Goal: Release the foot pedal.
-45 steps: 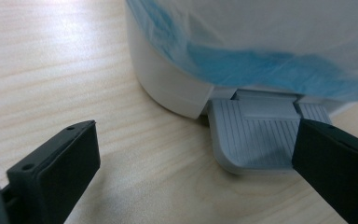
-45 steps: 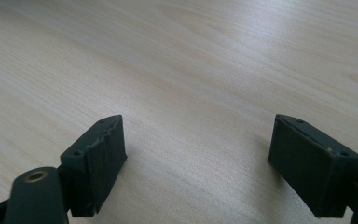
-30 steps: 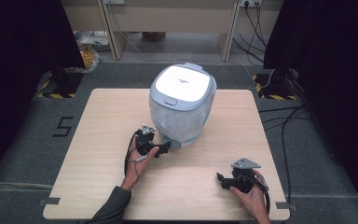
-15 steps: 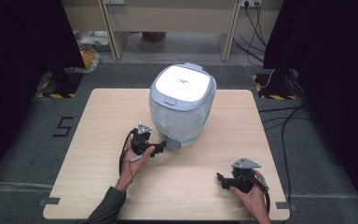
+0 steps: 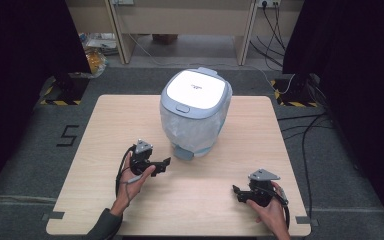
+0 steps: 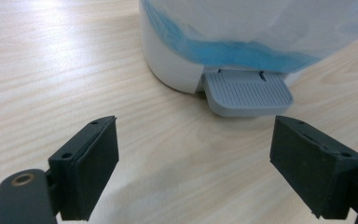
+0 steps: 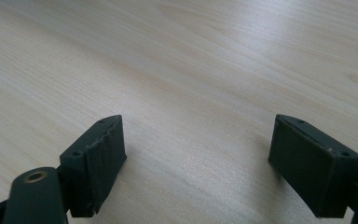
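The pedal bin (image 5: 196,111), lined with a plastic bag, stands at the table's (image 5: 105,125) far middle, its grey foot pedal (image 6: 247,93) facing the person. The left gripper (image 5: 165,163) sits just short of that pedal, jaws wide apart and empty. The right gripper (image 5: 236,192) rests near the front edge, well apart, jaws spread over bare wood.

Wooden table (image 5: 105,150) standing on grey floor (image 5: 25,170)
A marked 5 (image 5: 68,135) is sitting left of the table; black cables (image 5: 307,135) are trailing right
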Action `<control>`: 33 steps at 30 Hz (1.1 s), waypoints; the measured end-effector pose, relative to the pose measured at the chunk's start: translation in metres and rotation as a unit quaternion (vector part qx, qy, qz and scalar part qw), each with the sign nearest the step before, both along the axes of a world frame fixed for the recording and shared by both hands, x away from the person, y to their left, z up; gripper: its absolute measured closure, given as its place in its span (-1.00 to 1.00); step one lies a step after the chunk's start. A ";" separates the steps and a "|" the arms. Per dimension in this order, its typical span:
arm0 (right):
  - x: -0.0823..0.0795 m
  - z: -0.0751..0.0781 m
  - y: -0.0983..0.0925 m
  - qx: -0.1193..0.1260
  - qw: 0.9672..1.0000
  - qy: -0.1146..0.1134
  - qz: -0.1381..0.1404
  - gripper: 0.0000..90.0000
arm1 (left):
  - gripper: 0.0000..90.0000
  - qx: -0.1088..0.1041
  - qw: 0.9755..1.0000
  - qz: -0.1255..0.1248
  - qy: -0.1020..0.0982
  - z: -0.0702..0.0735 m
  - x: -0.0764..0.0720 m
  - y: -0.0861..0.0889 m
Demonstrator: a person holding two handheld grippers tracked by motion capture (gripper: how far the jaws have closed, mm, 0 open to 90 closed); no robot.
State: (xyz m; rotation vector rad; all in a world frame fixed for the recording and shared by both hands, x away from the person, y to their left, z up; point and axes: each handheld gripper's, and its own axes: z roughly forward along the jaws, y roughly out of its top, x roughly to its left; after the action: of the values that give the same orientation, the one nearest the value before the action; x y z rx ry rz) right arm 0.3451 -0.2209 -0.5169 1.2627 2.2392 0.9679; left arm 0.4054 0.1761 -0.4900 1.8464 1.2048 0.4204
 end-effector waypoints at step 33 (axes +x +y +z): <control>0.000 0.000 0.000 -0.001 1.000 -0.001 0.000 -0.60 | -0.67 0.060 0.997 -0.051 0.016 -0.033 -0.056 0.013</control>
State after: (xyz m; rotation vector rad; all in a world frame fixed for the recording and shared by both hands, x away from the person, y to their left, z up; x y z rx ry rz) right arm 0.3452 -0.2209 -0.5170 1.2604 2.2389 0.9667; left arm 0.3492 0.1894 -0.5228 2.0153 1.1211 0.4162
